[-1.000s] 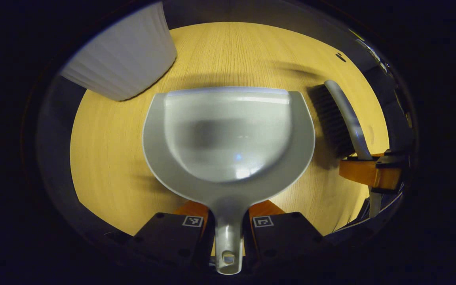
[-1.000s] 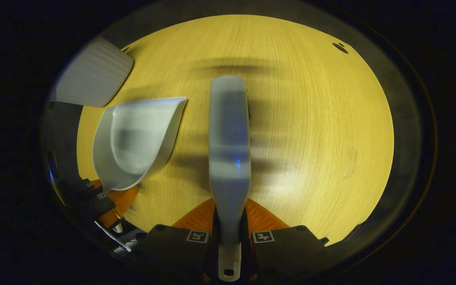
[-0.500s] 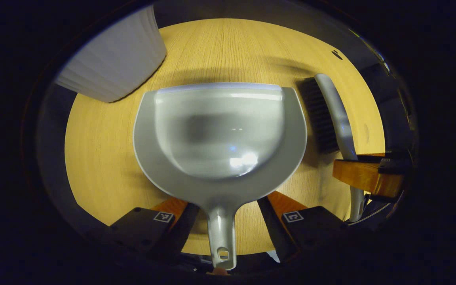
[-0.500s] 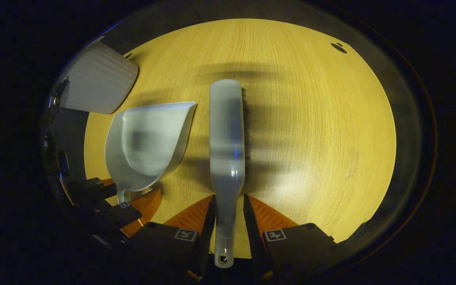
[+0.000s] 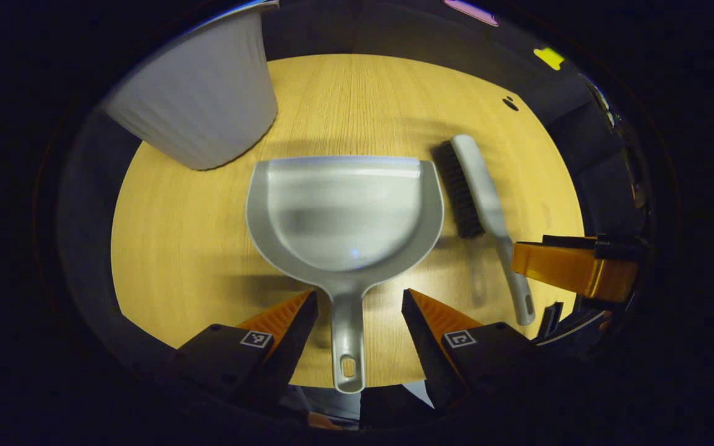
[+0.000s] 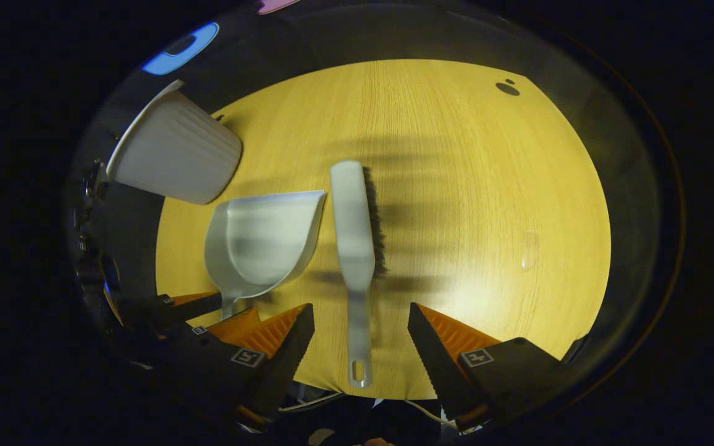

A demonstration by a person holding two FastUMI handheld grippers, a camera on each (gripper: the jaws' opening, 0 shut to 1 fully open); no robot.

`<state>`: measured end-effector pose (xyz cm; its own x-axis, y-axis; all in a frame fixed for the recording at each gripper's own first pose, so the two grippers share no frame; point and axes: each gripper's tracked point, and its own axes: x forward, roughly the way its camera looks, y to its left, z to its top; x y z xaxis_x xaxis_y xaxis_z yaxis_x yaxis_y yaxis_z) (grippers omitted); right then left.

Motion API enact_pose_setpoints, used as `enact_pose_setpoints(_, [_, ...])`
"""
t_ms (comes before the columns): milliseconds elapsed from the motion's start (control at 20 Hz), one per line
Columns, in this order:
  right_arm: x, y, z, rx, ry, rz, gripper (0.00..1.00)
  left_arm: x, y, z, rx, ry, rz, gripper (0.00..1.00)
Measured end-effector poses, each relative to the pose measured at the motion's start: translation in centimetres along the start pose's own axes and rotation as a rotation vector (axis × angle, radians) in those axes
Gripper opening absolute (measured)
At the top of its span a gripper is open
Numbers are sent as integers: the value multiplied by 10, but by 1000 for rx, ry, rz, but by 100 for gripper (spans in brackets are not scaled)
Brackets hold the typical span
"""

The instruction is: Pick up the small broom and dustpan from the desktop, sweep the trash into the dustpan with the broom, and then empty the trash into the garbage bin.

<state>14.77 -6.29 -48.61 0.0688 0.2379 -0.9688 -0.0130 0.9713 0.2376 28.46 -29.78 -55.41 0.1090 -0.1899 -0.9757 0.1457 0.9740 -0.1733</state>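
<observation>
L gripper (image 5: 358, 306): jaws apart, grey plastic dustpan (image 5: 344, 214) flat on wooden worktop (image 5: 177, 235), handle between jaws, untouched. White ribbed garbage bin (image 5: 199, 102) ahead-left. R gripper (image 6: 360, 322): jaws apart, grey dark-bristled small broom (image 6: 354, 241) handle between, untouched.

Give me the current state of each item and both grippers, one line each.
Dustpan: flat on the desk, empty, released.
Broom: lying on the desk beside the dustpan, released.
Garbage bin: upright on the desk, contents hidden.
Left gripper: open, straddling the dustpan handle.
Right gripper: open, straddling the broom handle.
</observation>
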Motion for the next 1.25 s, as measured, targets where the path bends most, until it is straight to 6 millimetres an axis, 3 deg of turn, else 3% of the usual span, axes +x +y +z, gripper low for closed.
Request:
enact_pose_setpoints(50, [-17, 2, 1, -12, -44, 3, 98, -16, -3, 0, -1, -36, -14, 83])
enact_pose_setpoints(250, [-102, 16, 20, -82, -323, 11, 98, -90, -4, 4, 1, -238, -6, 83])
enact_pose_setpoints(450, [-189, 44, 37, -95, -648, 67, 98, -187, -25, 17, 57, -600, -49, 83])
enact_pose_setpoints(550, [-232, 53, 42, -124, -835, 45, 97, -234, -21, 15, 82, -785, -18, 83])
enact_pose_setpoints(650, [-272, 64, 43, -188, -993, 30, 97, -252, -22, 0, 106, -934, 22, 82])
enact_pose_setpoints(750, [-313, 79, 28, -260, -1139, 32, 96, -261, -25, -8, 122, -1068, 65, 82])
enact_pose_setpoints(850, [-335, 88, 20, -292, -1256, 50, 97, -274, -35, -18, 124, -1207, 51, 82])
enact_pose_setpoints(950, [-342, 87, 21, -287, -1351, 75, 96, -286, -29, -17, 115, -1272, 35, 79])
enact_pose_setpoints(1250, [-338, 82, 34, -291, -1424, 68, 97, -279, -31, -18, 104, -1330, 95, 80])
